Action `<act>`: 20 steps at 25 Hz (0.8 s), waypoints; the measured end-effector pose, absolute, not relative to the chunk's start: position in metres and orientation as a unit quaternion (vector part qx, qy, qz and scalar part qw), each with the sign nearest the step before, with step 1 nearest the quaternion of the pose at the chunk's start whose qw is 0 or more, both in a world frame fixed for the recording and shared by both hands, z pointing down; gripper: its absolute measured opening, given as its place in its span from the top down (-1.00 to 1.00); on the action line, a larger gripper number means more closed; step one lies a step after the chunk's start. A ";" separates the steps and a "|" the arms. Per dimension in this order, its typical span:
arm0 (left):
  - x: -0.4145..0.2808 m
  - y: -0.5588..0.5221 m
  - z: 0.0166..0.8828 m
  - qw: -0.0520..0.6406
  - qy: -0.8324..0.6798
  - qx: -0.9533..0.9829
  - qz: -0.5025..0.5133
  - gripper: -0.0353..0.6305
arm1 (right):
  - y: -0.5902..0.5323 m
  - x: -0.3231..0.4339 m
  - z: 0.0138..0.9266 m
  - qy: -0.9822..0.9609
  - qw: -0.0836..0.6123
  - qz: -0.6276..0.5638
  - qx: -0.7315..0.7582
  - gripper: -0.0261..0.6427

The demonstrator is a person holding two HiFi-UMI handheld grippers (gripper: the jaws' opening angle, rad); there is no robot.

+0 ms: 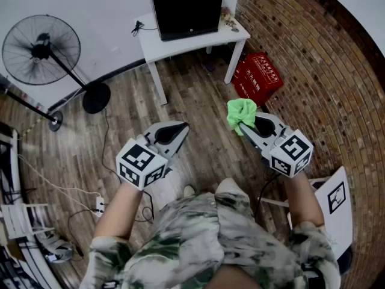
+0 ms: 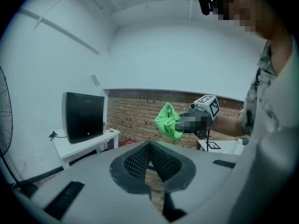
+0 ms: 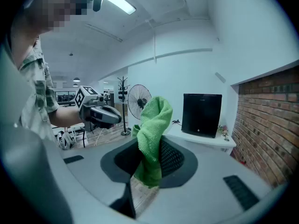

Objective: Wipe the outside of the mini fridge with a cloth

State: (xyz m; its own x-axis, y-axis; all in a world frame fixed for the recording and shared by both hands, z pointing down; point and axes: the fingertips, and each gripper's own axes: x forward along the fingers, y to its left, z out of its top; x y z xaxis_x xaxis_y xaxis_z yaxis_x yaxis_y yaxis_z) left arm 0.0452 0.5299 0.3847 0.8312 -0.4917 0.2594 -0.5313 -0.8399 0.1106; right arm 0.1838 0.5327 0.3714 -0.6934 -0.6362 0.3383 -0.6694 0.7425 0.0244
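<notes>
The right tongs (image 1: 245,127) pinch the lower end of the green cloth (image 1: 240,112), probably so that a bunched pad stands clear of the tips for rubbing. The cloth is well short of the mini fridge (image 1: 186,8), which stands upright on the white tabletop (image 1: 180,46) with its front turned toward the person. The cloth's long axis runs up and forward out of the tongs toward the fridge, its top folded over. The left tongs (image 1: 179,130), just as far from the fridge, are closed on nothing and seem idle.
</notes>
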 end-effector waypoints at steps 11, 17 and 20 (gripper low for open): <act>0.082 0.459 0.364 0.097 -0.231 0.962 0.106 0.82 | 0.447 0.191 0.346 -0.935 0.193 0.027 0.295 0.60; 0.134 0.382 0.349 0.104 -0.248 0.958 0.100 0.82 | 0.366 0.236 0.330 -0.948 0.176 0.024 0.263 0.60; 0.163 0.337 0.340 0.110 -0.255 0.956 0.095 0.82 | 0.315 0.265 0.314 -0.950 0.173 0.013 0.259 0.60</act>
